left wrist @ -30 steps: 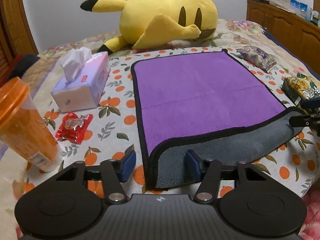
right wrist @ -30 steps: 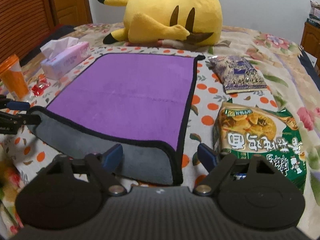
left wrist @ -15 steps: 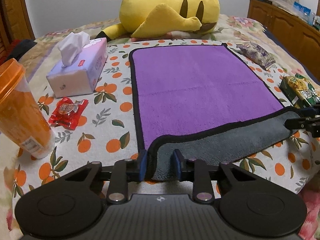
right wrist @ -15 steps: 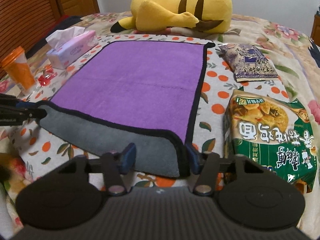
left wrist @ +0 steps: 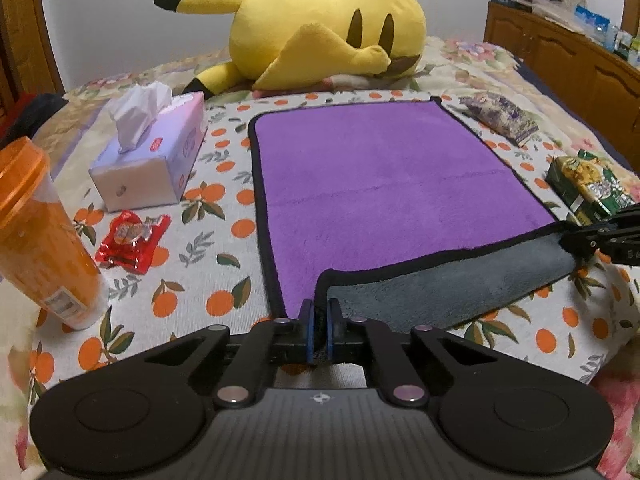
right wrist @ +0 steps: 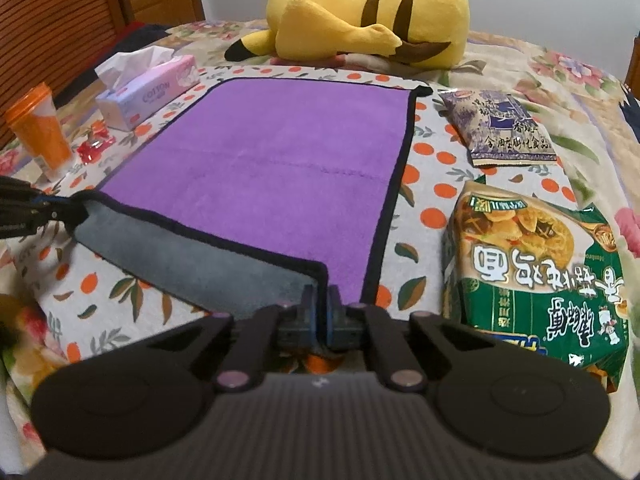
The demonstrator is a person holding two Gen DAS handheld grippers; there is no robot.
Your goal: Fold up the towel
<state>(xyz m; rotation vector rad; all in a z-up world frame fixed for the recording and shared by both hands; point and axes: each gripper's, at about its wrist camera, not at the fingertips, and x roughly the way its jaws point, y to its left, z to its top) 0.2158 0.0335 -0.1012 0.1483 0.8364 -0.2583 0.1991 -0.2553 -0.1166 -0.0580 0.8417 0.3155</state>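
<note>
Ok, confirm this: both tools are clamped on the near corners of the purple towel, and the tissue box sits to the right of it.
Wrong on one point: the tissue box sits to the left of the towel, as the left wrist view shows. Both the left tool and right tool are clamped on its near corners.

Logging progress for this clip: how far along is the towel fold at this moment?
Early. Done: the towel's near edge is turned up, grey underside showing. In hand: the left gripper and right gripper are each shut on a near corner. Left: carry that edge over the flat purple area to the far edge by the yellow plush, then any further folds.
</note>
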